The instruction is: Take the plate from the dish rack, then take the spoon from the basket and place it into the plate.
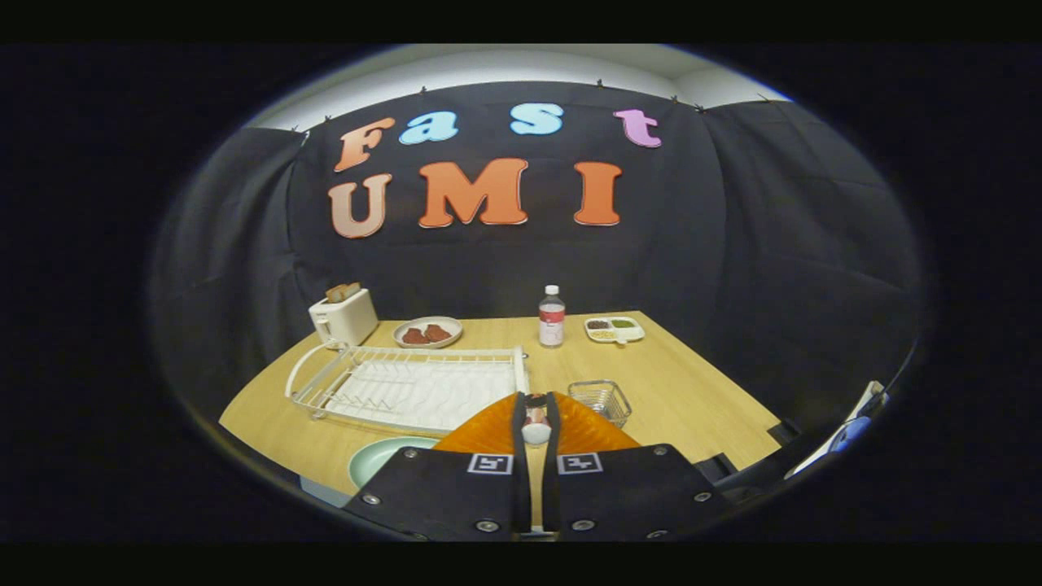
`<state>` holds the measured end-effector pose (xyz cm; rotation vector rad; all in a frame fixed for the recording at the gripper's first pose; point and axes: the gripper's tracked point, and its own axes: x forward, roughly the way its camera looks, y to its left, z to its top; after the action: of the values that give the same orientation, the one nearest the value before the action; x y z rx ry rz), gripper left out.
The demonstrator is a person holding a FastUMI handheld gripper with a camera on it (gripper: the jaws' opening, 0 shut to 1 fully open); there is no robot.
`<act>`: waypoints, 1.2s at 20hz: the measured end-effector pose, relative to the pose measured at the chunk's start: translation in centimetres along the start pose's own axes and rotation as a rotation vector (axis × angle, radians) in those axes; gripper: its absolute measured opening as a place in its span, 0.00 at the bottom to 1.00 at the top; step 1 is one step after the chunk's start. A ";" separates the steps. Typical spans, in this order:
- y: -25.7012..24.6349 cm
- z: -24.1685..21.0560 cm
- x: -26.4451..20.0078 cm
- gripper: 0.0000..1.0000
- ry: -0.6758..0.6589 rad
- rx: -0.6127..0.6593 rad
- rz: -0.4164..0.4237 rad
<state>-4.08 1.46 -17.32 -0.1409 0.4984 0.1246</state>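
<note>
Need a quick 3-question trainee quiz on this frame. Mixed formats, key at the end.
1. True or false: the green plate stands in the dish rack.
2. What stands between the food bowl and the divided tray? A) toaster B) bottle C) wire basket
3. Fill in: the hand-held gripper is shut on a small pale item, apparently the ____.
Key: 1 false, it lies on the table, outside the rack; 2 B; 3 spoon.
</note>
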 end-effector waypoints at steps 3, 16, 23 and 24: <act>3.3 -0.5 -1.1 0.05 0.003 -0.002 0.062; 12.5 -8.0 -0.8 0.05 0.104 -0.037 0.266; 13.7 -11.5 1.1 0.05 0.169 -0.075 0.295; 13.7 -11.8 1.2 0.05 0.176 -0.078 0.297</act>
<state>-10.62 13.10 -29.59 -0.1544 0.6889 0.4253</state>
